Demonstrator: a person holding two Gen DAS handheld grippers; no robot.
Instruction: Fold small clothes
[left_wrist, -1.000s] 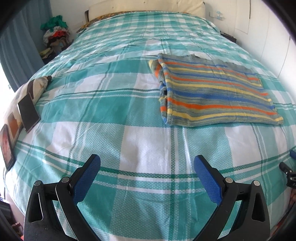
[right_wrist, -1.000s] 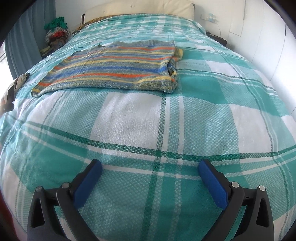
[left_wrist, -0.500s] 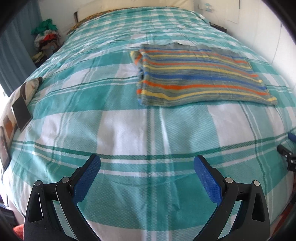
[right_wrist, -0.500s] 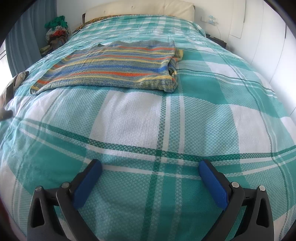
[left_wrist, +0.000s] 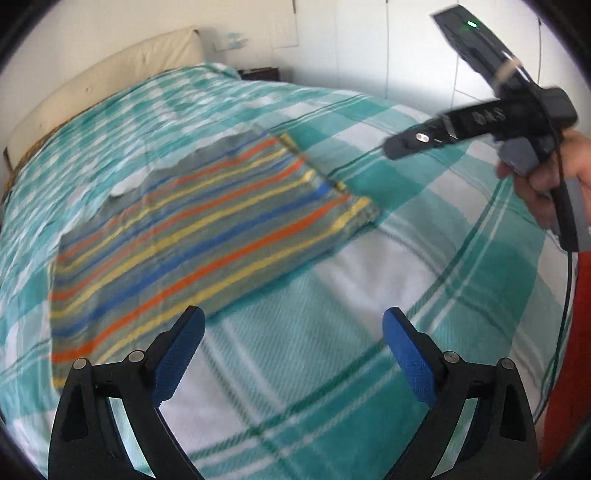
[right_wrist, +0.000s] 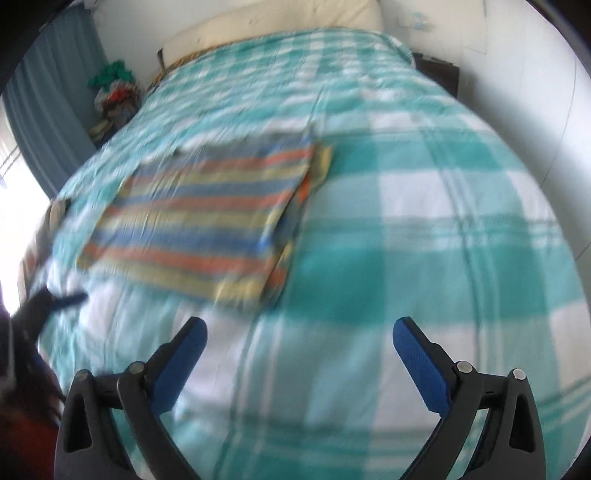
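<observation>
The teal-checked bed (left_wrist: 424, 258) carries the striped garment (left_wrist: 207, 229), already folded to a flat rectangle at mid-bed; both views have swung nearer to it since a second ago, which suggests a further fold is being set up. The left gripper (left_wrist: 293, 350) and right gripper (right_wrist: 299, 354) have just narrowed slightly yet gape wide, holding nothing and clear of the cloth.

Folded striped garment (left_wrist: 207, 236), grey with orange, yellow, blue bands, lying flat on the checked bedspread (left_wrist: 369, 295)
</observation>
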